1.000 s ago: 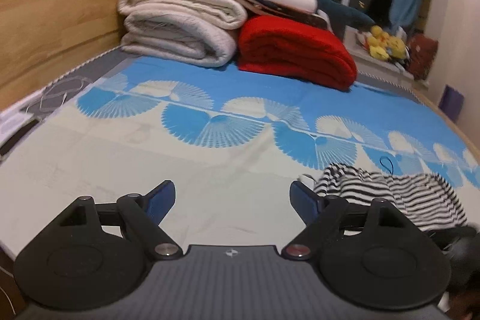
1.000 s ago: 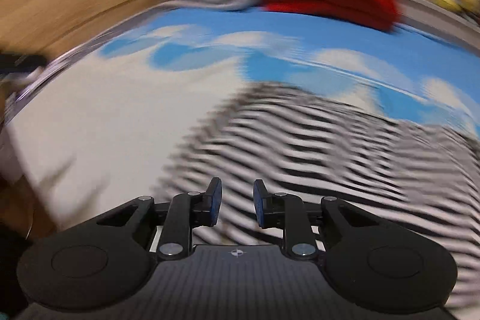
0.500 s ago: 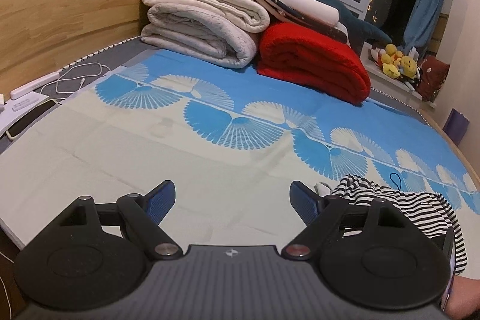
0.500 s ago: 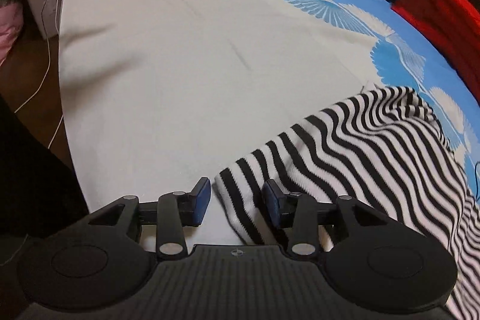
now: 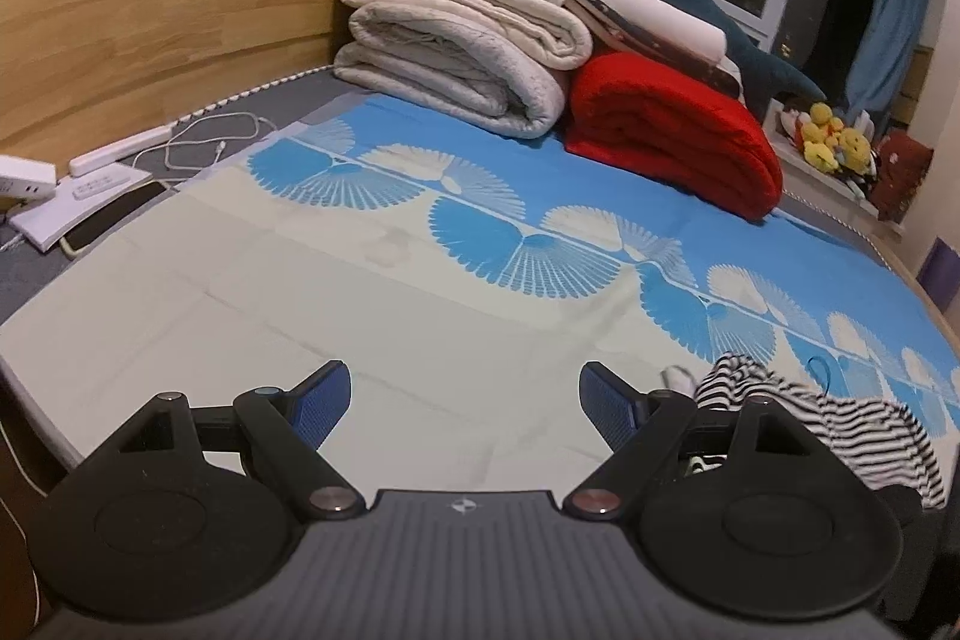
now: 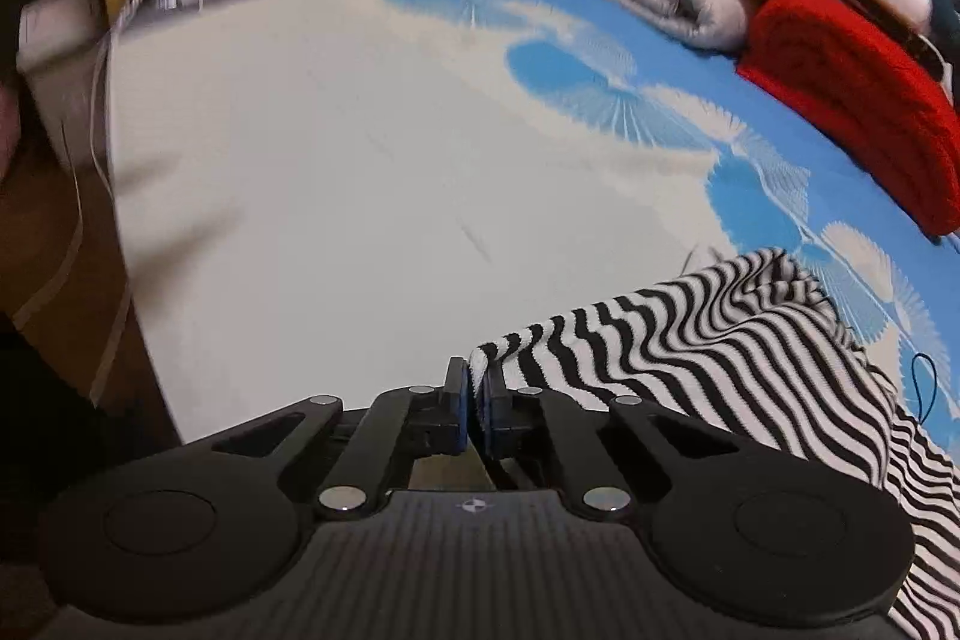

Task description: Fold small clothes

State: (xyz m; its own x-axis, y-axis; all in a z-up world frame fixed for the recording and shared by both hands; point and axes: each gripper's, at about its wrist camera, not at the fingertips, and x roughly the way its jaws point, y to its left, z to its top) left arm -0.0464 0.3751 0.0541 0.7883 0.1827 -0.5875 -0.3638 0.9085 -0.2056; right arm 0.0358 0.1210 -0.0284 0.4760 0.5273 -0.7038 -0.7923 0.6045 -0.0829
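Note:
A black-and-white striped garment lies rumpled on the bed sheet, stretching off to the lower right. My right gripper is shut on the garment's near corner, and the cloth rises in a small peak between its blue pads. In the left wrist view the same striped garment lies bunched at the lower right, partly behind the gripper's right arm. My left gripper hovers open over bare cream sheet, with nothing between its fingers.
Folded cream blankets and a red blanket are stacked at the far side. A wooden headboard runs along the left. A phone, white boxes and a cable lie at the bed's left edge.
The right gripper has shut on the striped garment's corner, which lay between its open pads before. The left gripper stayed open and shifted, so the garment sits further right in its view.

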